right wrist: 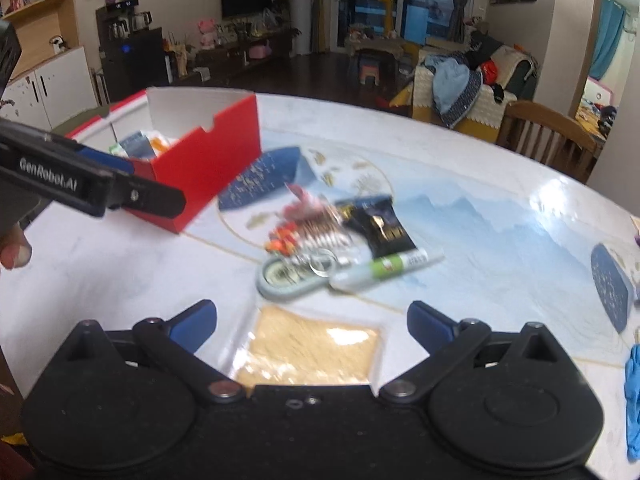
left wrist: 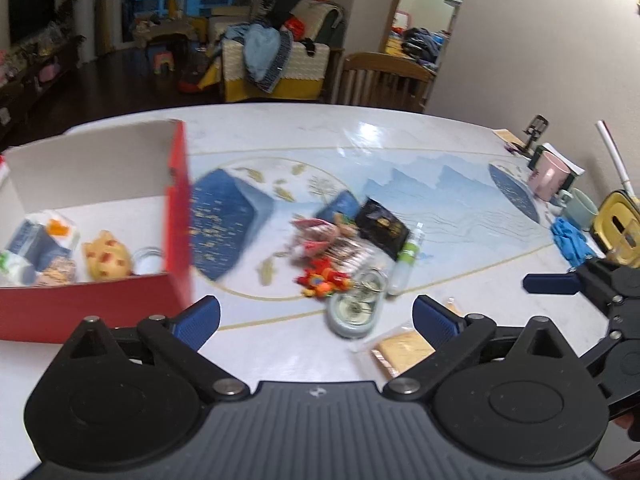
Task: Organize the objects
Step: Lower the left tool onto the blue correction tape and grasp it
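Green-labelled tube (left wrist: 406,257) lies flat, long axis slanting beside the black packet (left wrist: 382,225)

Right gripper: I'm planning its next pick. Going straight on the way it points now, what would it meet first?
Most likely the flat tan snack in a clear wrapper, lying on the table between the open right gripper fingers. The round grey-blue tin lies beyond; depth is uncertain.

White patterned table (left wrist: 280,128), red box (left wrist: 178,208), black packet (left wrist: 382,224), green-labelled tube (left wrist: 406,258), pink mug (left wrist: 548,178)
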Tool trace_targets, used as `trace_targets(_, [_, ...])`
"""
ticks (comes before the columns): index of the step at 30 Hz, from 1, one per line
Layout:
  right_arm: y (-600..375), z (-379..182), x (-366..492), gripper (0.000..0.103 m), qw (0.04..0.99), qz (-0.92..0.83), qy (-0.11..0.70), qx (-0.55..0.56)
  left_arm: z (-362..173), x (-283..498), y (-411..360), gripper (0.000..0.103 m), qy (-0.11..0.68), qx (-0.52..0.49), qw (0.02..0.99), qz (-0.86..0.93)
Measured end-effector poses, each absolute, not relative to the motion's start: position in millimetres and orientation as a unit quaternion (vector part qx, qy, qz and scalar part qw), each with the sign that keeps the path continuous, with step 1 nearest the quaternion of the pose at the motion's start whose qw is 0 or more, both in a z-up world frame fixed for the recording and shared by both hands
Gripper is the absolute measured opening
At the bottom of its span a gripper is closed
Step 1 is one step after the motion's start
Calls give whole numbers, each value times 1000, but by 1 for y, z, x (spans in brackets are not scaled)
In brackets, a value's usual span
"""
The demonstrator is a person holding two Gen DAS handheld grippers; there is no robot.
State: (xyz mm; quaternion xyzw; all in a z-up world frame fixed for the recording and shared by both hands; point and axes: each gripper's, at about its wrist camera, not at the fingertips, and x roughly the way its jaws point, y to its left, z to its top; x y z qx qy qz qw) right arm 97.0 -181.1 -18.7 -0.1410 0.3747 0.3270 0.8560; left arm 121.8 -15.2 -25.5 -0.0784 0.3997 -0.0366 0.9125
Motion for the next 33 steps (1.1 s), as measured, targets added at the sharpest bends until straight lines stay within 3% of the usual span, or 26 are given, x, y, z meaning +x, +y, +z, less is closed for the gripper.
trace_targets(27, [-193, -84, 122, 101, 815, 331, 454, -141, -120, 202, -70, 102, 455, -4, 888, -68])
trace_targets(30, [-189, -88, 126, 102, 808, 337, 462, -138, -123, 207, -71, 94, 458, 1, 886, -69])
trace_targets(33, [-185, -92, 131, 102, 804, 340, 471, -125, -126, 210, -73, 79, 462, 4, 883, -75])
